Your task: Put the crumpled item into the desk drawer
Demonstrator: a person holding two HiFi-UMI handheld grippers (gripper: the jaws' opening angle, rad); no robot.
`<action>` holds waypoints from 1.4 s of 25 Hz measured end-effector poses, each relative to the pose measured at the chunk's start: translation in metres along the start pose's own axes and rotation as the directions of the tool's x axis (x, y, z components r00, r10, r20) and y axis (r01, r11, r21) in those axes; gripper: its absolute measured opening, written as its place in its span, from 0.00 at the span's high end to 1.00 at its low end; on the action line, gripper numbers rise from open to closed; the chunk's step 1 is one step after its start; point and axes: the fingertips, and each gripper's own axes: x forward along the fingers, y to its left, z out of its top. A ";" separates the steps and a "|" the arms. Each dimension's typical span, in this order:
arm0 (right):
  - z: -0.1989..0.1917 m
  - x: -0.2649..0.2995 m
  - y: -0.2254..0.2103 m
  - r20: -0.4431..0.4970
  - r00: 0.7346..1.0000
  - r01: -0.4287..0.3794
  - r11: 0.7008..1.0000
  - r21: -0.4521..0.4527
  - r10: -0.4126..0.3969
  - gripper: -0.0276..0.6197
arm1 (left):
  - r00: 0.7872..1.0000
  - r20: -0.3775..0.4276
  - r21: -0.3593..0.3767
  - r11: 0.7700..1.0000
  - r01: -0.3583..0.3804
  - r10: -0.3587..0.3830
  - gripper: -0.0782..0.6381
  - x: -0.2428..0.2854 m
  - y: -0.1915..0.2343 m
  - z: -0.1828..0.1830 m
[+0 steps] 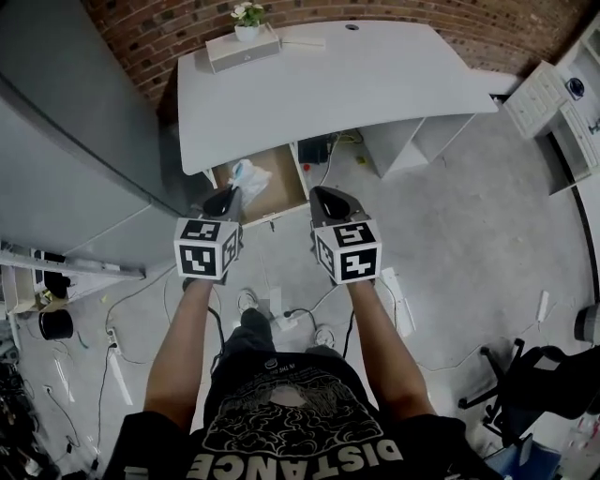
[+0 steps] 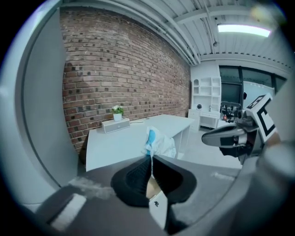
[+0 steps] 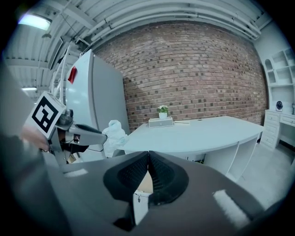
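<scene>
We look down on a broad grey floor (image 1: pixel 469 244) strewn with cables, with a tall grey cabinet (image 1: pixel 66 141) filling the left side and the white worktop (image 1: pixel 356 89) curving across the top against the brick wall. Under the worktop's left end the desk drawer (image 1: pixel 281 183) stands pulled out, its tan bottom bare and open to us, so the way in is already made. We carry a tool in each hand, both just in front of the drawer's white face. The left tool (image 2: pixel 150 157) has its jaws pressed together on a thin fold of the crumpled item (image 2: pixel 160 143), a white wad with a streak of blue that stands up past the tips. From the head view that wad sits over the left part of the drawer opening, though we cannot tell how high above the bottom it hangs. The right tool (image 3: pixel 148 153) has its jaws closed tip to tip with nothing between them, and it hangs idle to the right of the drawer, near the other tool but apart from it. Far back on the worktop sit a small white box (image 1: pixel 242 49) and a little potted plant (image 1: pixel 247 14), which play no part here. We judge the task well along: the item is picked up and brought to the open drawer. What is left is to lower it in, let go, and perhaps push the drawer shut.
</scene>
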 end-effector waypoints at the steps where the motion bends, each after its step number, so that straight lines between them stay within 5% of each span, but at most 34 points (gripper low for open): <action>1: -0.001 0.004 0.000 -0.004 1.000 0.007 1.000 0.003 -0.007 0.95 | 1.000 -0.010 0.007 1.000 0.014 -0.014 0.87 0.006 0.002 -0.002; 12: -0.025 0.049 0.004 -0.075 0.991 0.118 0.989 0.085 -0.111 0.95 | 0.977 -0.124 0.068 0.980 0.185 -0.176 0.87 0.065 0.024 -0.031; 22: -0.054 0.069 0.013 -0.130 0.964 0.252 0.954 0.164 -0.233 0.95 | 0.915 -0.235 0.130 0.922 0.364 -0.328 0.87 0.099 0.033 -0.070; 35: -0.089 0.096 0.019 -0.145 0.938 0.343 0.905 0.253 -0.316 0.95 | 0.839 -0.382 0.188 0.856 0.481 -0.387 0.87 0.141 0.045 -0.130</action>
